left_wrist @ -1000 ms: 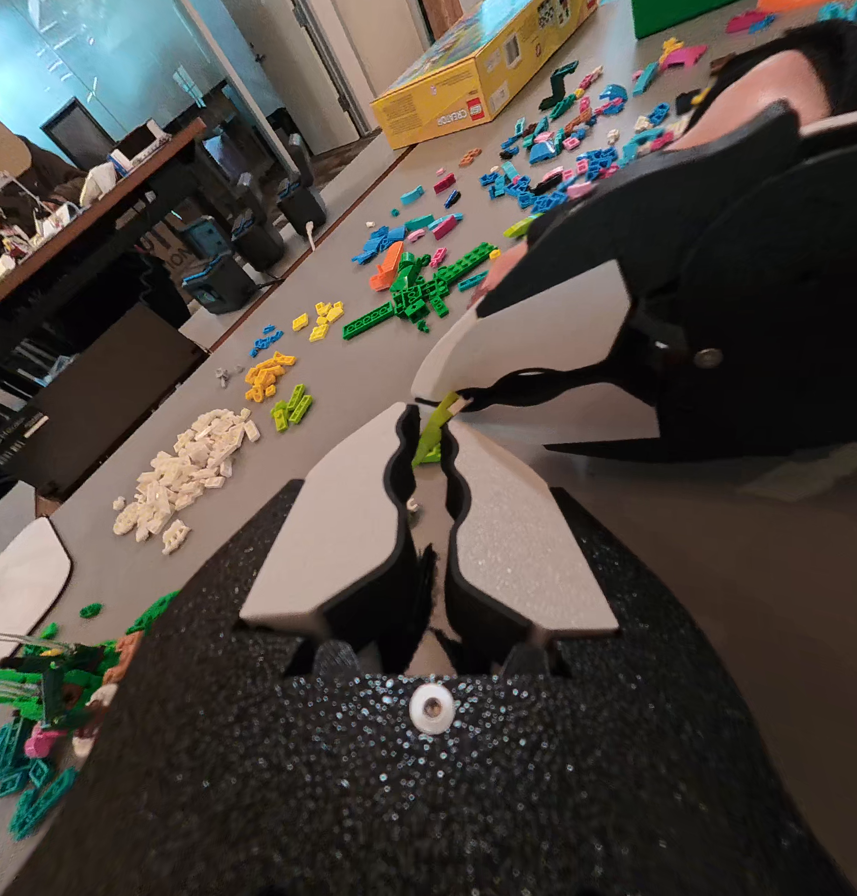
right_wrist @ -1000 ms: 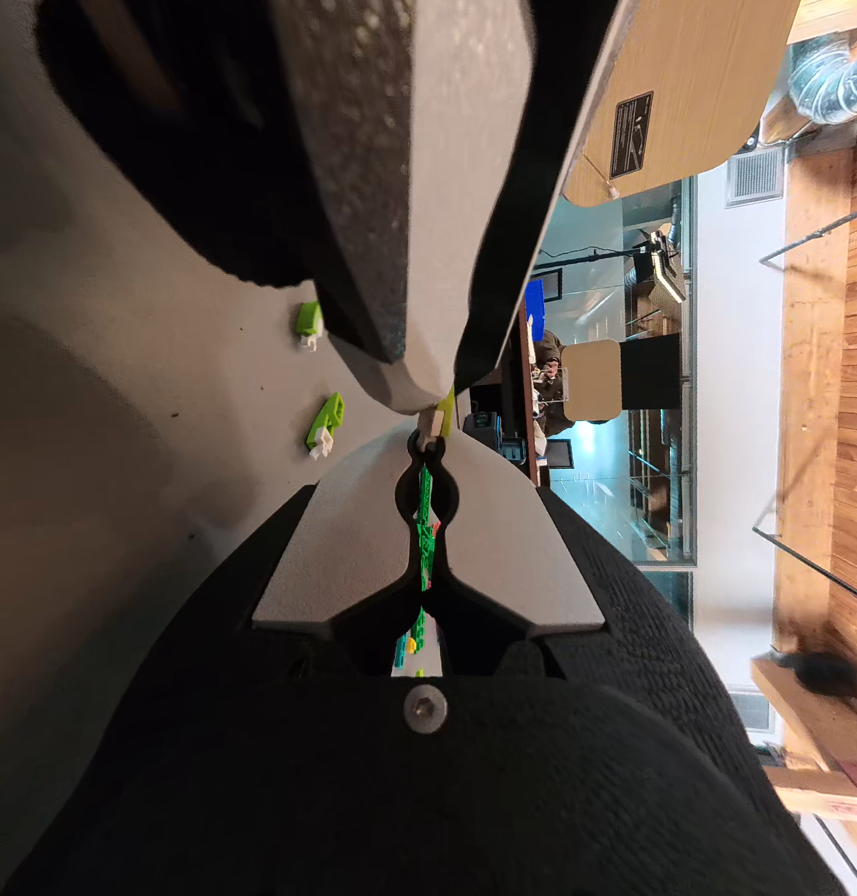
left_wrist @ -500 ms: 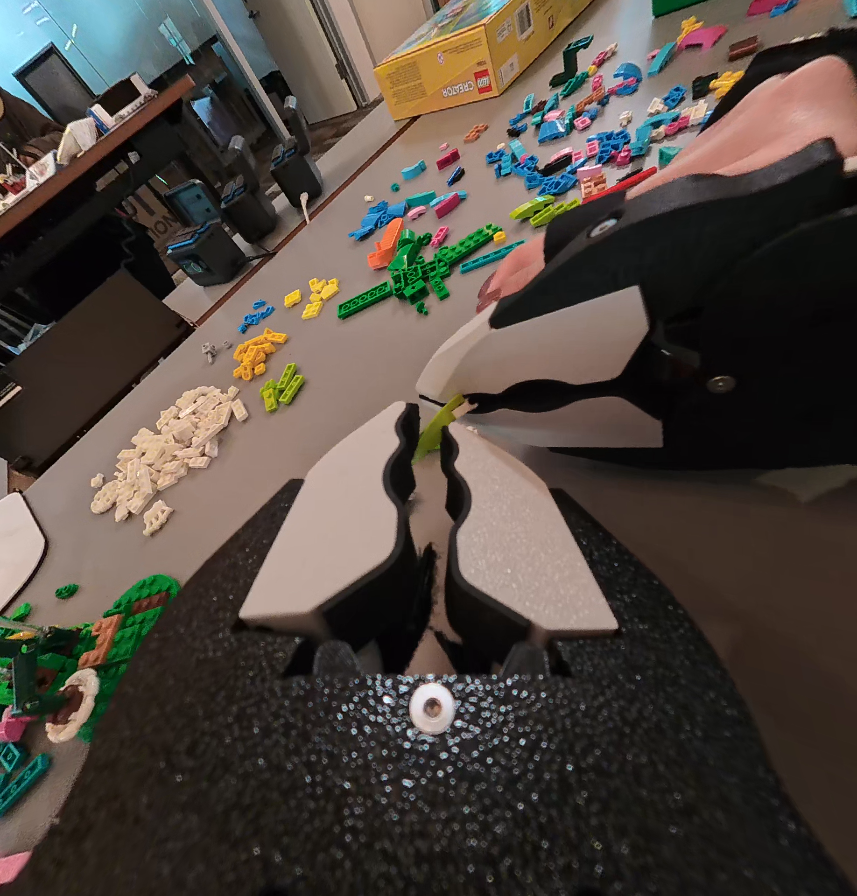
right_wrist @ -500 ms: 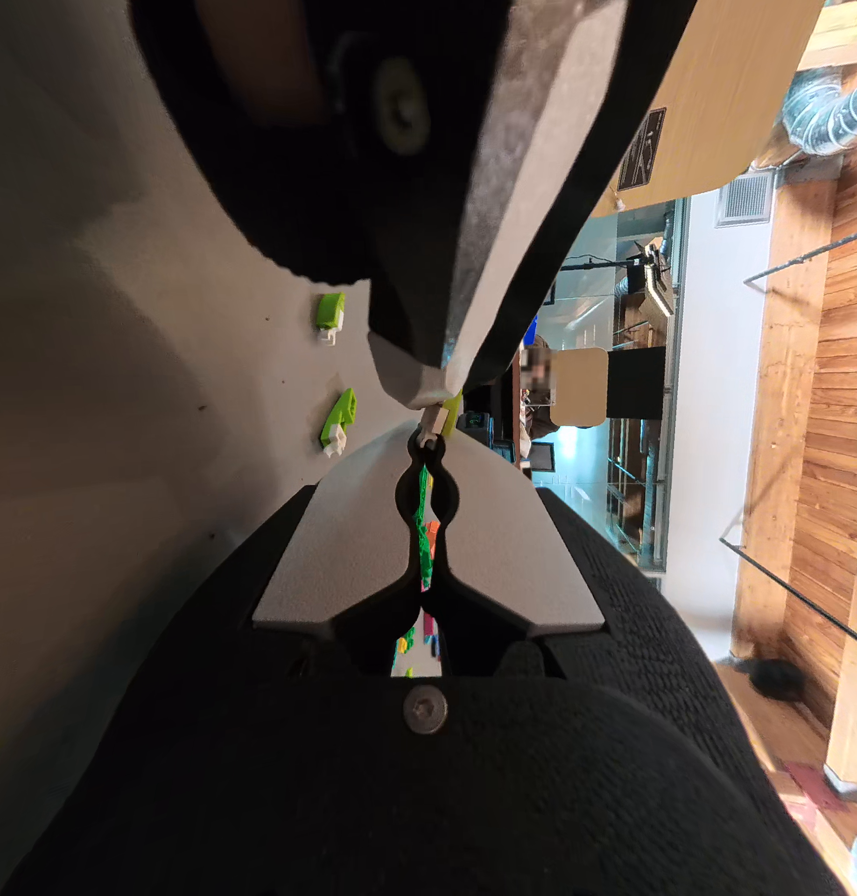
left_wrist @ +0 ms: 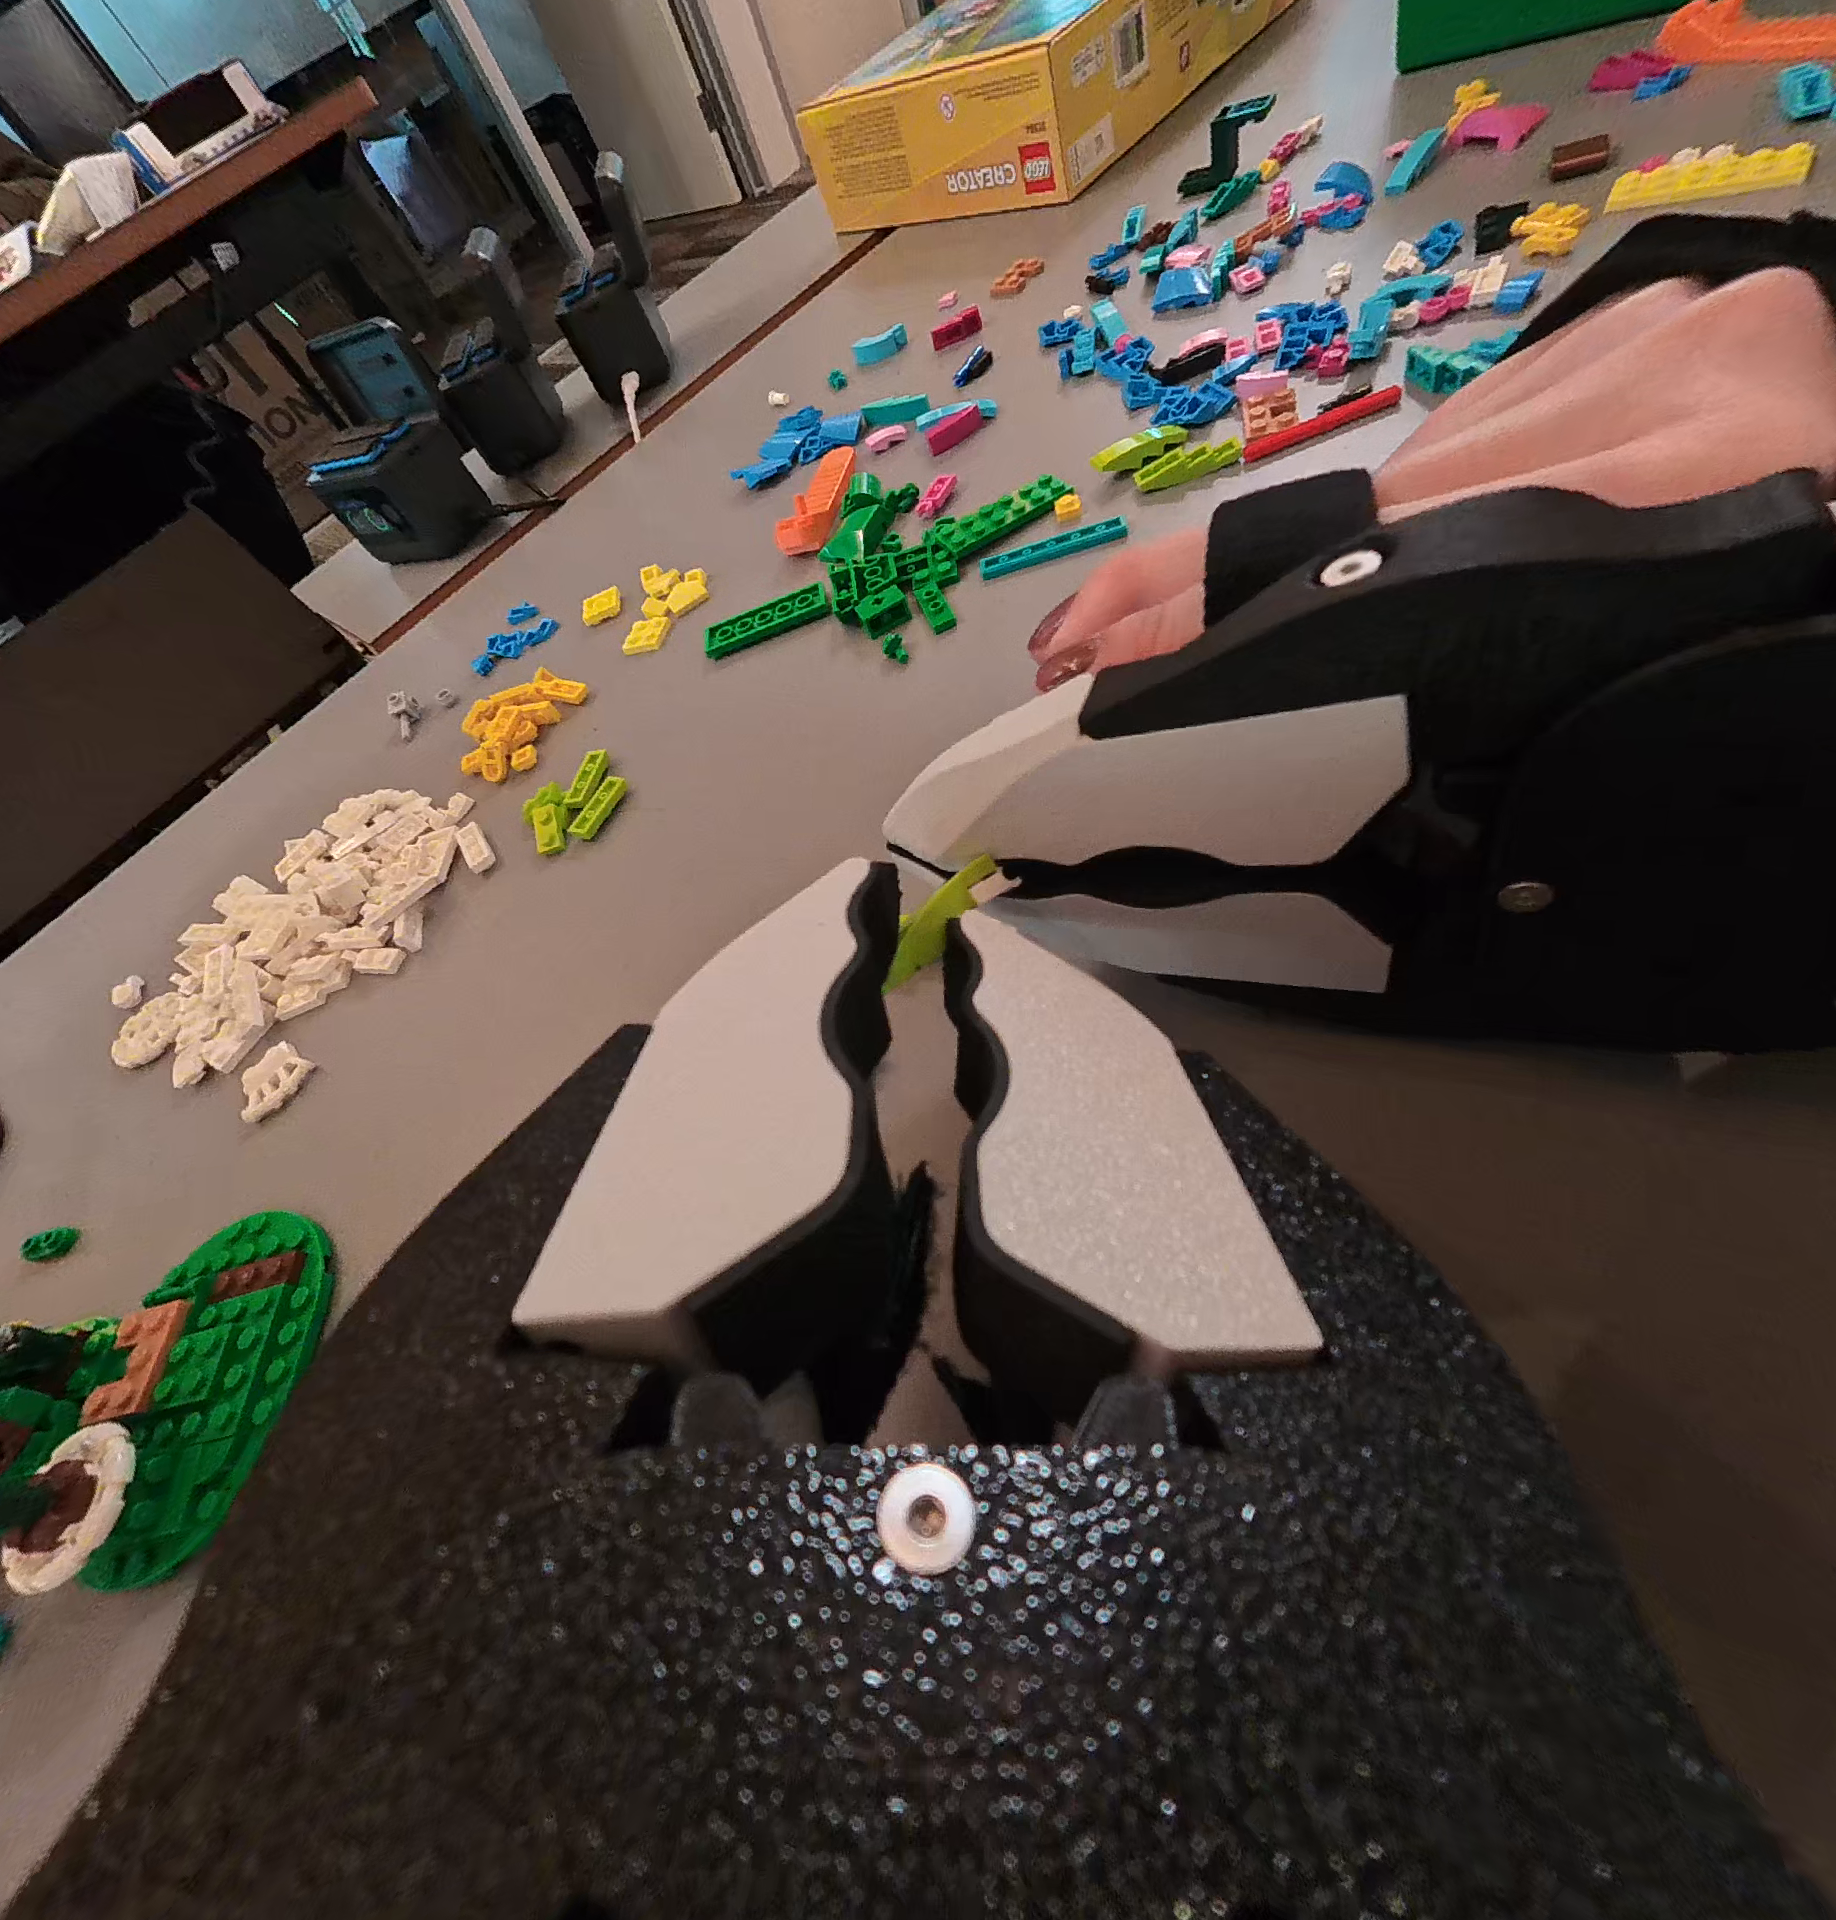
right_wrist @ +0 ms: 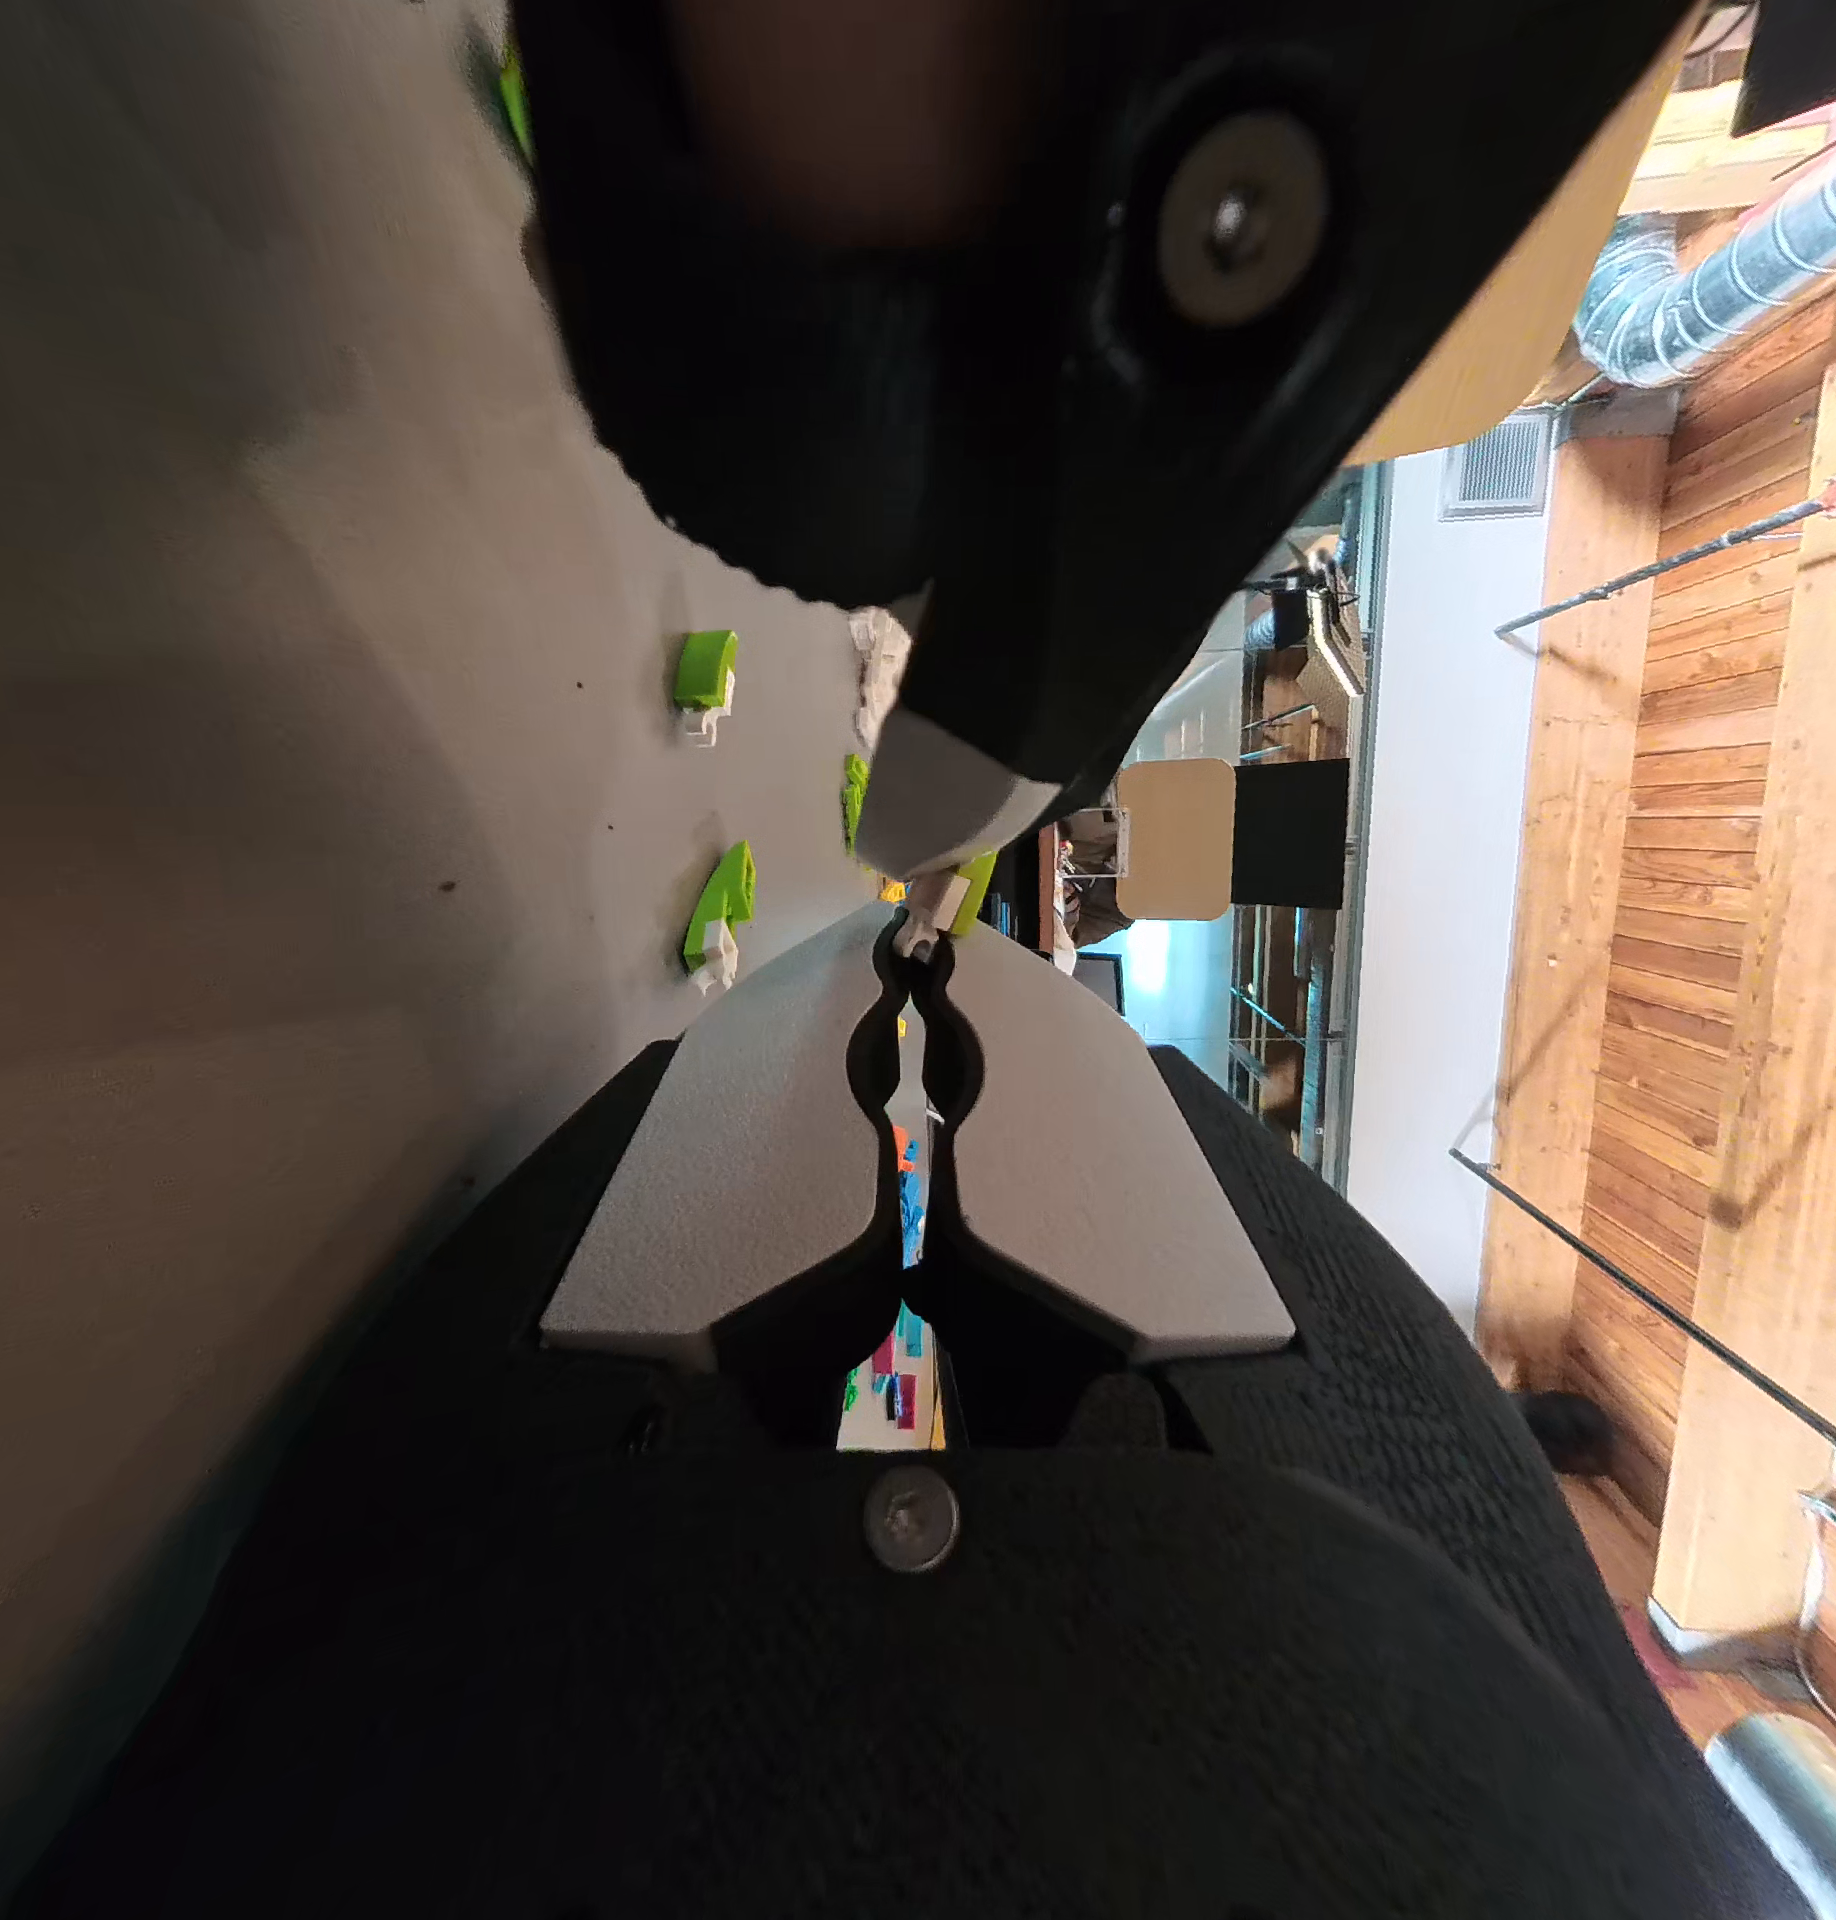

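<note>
- gripping a lime green piece, the left gripper has its fingers narrowly parted around it.
- pinching the white clip on its end, the right gripper has fingers closed; a twist could slip it free.

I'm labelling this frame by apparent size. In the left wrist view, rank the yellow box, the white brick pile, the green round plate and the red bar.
1. Yellow box
2. White brick pile and green round plate: alike, and the plate is nearer the camera, so unranked.
4. Red bar
</note>
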Available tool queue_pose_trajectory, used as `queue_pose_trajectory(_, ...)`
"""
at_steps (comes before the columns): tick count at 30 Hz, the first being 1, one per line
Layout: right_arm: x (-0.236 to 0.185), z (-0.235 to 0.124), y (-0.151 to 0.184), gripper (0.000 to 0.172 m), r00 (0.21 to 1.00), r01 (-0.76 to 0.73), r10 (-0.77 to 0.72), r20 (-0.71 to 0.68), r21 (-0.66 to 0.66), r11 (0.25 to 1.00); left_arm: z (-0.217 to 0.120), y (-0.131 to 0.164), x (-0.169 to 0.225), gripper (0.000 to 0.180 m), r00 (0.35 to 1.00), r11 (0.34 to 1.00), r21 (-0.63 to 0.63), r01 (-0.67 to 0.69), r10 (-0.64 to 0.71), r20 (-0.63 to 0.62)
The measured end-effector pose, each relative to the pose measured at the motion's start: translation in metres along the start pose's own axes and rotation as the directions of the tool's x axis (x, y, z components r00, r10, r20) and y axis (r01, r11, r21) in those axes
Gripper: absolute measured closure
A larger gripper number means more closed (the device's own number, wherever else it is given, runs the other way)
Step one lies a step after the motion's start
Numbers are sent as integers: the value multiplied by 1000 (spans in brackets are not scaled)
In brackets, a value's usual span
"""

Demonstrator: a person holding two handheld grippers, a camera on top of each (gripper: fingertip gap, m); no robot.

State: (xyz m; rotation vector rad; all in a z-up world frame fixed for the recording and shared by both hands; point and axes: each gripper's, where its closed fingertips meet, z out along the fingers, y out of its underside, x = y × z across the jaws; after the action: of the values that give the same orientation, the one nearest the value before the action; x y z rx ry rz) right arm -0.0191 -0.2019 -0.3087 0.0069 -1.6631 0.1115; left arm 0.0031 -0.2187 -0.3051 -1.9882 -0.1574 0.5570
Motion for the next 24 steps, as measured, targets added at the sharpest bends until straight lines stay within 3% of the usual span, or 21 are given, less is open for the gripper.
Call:
queue_pose_trajectory(13,-2,0,0,172,996,-81,81,27,26,996,1,0,0,171,1000,1000,0,0,0,-6)
queue_pose_trajectory(18,-2,3,2,172,989,-143,141,53,41,989,3,3,5,172,996,998,-7,-70,69,-48)
queue_pose_trajectory(24,5,5,10,172,985,-173,171,34,35,984,5,3,9,165,977,977,1,-211,211,23)
